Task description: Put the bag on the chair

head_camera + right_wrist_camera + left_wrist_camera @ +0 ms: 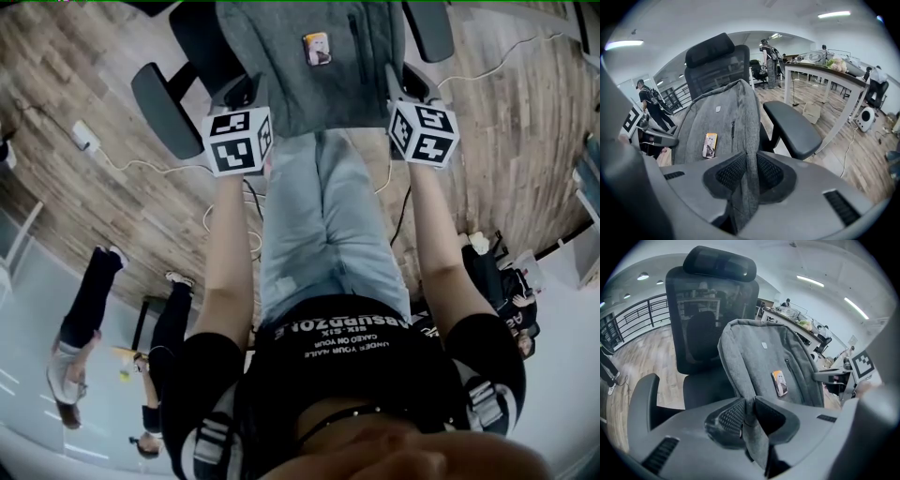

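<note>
The left gripper [749, 416] is clenched on a fold of the grey bag [761, 357], jaws part-way closed with the fabric pinched between the pads. The right gripper [751, 174] grasps another fold the same way. The bag is upright between them, in front of the back of the chair [710, 319] and between its armrests. Its base is hidden, so I cannot tell whether it touches the seat. Only the head view shows both marker cubes [237, 141] flanking the bag, above the person's legs [323, 225]. Only the right gripper view shows a table [820, 70] and people [652, 104] standing behind.
</note>
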Motion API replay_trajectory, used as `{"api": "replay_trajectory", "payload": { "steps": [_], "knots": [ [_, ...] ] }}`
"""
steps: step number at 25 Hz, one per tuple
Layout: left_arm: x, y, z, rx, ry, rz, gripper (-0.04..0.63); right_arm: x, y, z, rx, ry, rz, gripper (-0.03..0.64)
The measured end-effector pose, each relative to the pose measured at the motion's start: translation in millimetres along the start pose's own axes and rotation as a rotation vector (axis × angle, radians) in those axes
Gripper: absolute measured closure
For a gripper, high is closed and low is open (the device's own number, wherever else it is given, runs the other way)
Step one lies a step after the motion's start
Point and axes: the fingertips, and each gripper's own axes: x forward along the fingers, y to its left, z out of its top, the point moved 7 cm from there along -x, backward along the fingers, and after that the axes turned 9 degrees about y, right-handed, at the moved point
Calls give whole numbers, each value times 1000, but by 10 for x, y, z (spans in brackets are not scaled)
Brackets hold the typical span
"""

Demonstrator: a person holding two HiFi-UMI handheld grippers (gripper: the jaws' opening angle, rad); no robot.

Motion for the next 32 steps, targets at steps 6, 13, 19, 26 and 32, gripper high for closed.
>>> {"api": "replay_trajectory", "payload": {
  "steps": [6,13,19,26,32],
  "knots": [
    [119,17,50,17,28,-9,522,96,-46,-5,18,12,-22,532],
    [224,57,71,25,57,-21,522,182,-66,5,29,22,-39,532],
    [289,76,107,39,69,-29,522,243,-88,9,31,30,-55,531],
    [413,79,173,51,80,-31,522,362,-166,20,36,33,-70,529],
    [472,110,225,50,89,-29,522,442,-183,56,33,37,-82,528]
  ]
}}
